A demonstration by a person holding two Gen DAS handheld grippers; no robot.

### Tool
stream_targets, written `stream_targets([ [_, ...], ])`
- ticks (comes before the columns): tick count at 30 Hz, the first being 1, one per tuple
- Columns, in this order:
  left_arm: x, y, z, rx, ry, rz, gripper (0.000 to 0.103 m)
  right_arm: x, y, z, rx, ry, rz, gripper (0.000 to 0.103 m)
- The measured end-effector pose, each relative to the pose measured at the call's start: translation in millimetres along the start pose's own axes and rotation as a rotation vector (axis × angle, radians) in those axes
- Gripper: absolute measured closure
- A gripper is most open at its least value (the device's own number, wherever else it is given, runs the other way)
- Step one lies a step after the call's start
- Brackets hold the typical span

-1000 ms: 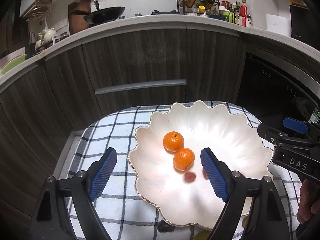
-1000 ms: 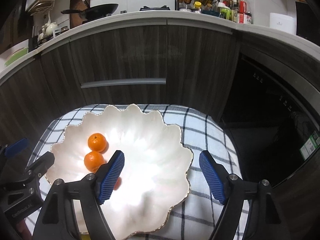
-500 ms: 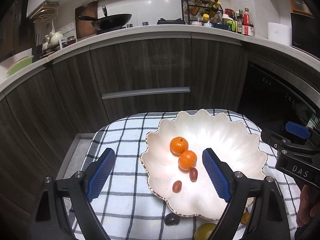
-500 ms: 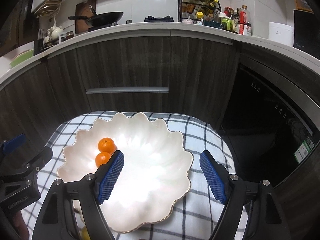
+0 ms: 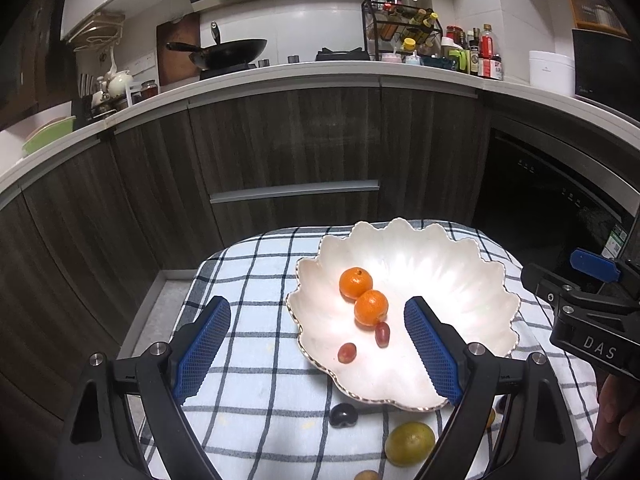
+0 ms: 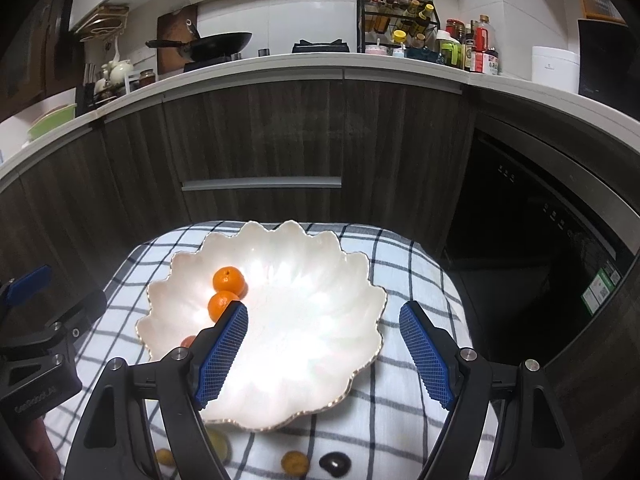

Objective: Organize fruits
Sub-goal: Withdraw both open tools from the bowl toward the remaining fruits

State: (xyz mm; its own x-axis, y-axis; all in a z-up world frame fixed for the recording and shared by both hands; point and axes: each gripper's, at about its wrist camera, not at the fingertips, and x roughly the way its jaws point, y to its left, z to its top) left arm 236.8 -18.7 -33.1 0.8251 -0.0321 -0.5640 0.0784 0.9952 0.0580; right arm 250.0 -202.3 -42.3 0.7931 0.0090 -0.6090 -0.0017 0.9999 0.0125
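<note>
Both tongs gape empty; bowl (image 5: 472,256) holds two oranges (image 5: 355,282) (perhaps grapes too).

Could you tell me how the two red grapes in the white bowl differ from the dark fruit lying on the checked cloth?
The red grapes lie inside the bowl; the dark fruit lies outside it on the cloth, just beyond the near rim. The grapes are reddish; the dark fruit looks nearly black. The grapes look smaller than the dark fruit. All three are small, glossy and untouched by either gripper.
</note>
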Motion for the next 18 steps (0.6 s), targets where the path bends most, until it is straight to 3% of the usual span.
stream_targets([
  [18,-17,-8,-35,0.013,0.023,-0.032,0.015,-27,-1,-36,0.01,0.007,-0.009,0.024],
])
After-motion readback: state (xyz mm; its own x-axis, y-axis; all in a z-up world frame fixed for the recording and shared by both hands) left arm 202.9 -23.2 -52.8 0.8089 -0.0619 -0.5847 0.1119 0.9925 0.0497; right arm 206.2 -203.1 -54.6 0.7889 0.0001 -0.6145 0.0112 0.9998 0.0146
